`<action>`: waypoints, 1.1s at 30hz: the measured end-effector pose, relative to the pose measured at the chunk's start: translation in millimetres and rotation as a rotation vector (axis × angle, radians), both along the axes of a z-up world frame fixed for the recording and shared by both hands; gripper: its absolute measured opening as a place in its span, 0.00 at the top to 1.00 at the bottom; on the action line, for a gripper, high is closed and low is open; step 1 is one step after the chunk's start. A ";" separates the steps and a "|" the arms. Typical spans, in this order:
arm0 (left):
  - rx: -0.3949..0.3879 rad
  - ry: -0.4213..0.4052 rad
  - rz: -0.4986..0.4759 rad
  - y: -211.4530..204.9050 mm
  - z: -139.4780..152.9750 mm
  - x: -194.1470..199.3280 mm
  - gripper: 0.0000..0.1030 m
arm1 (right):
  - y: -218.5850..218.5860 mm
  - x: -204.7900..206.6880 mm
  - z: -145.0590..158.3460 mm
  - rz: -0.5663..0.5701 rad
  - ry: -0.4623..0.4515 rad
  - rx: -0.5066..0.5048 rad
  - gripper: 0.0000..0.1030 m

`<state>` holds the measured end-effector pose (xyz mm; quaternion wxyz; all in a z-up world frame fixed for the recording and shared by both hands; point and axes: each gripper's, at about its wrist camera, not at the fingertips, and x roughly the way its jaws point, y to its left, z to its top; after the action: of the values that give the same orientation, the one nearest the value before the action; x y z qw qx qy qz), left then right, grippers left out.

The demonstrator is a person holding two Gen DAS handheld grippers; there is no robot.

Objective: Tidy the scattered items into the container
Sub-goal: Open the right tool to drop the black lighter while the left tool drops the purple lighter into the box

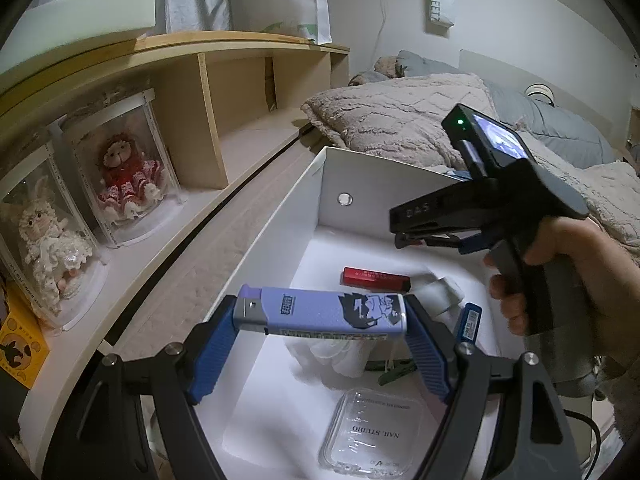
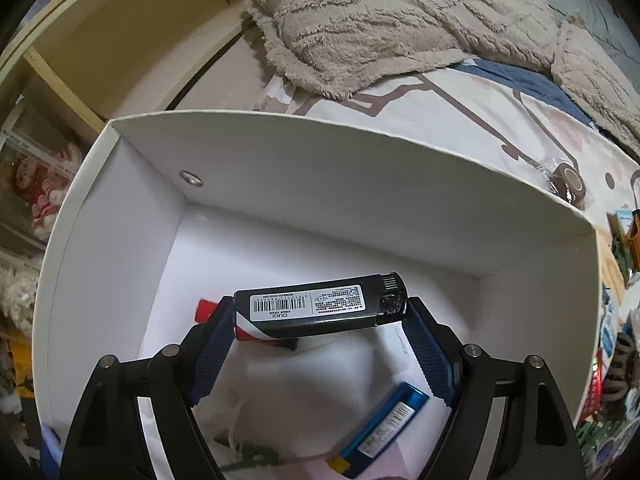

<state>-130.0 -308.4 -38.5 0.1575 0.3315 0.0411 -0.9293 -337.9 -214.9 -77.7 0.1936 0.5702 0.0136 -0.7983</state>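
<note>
- Left tool [image 1: 322, 322] clamped on purple lighter [image 1: 320, 312] end-to-end, hovering over white box [image 1: 276, 208], not dropped yet.
- Right tool [image 2: 320, 316] pinching black lighter [image 2: 320, 306] lengthwise, inside box mouth w/ jaws wide.
- Already in: red lighter [image 1: 376, 278], blue lighter [image 2: 386, 424], clear case [image 1: 370, 436], green clip [image 1: 396, 372].
- Left, by my guess: both drops; brown roll [image 2: 566, 180] on bed beyond box, plus clutter at the right edge, too small to name.

Lilac lighter [image 1: 320, 314] and black lighter [image 2: 320, 312] above white box [image 2: 320, 168].

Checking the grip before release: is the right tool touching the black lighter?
Touching. The right wrist view shows the right tool with both blue pads pressed on the ends of the black lighter.
</note>
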 end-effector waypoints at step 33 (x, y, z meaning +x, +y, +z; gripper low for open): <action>0.044 -0.075 -0.119 49.6 -10.8 -6.4 0.22 | 59.5 45.8 45.4 0.139 0.123 -0.083 0.00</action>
<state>-136.4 -258.8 -49.3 0.0960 0.3713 0.0358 -0.9228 -292.2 -155.4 -32.2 0.2708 0.5094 0.0317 -0.8162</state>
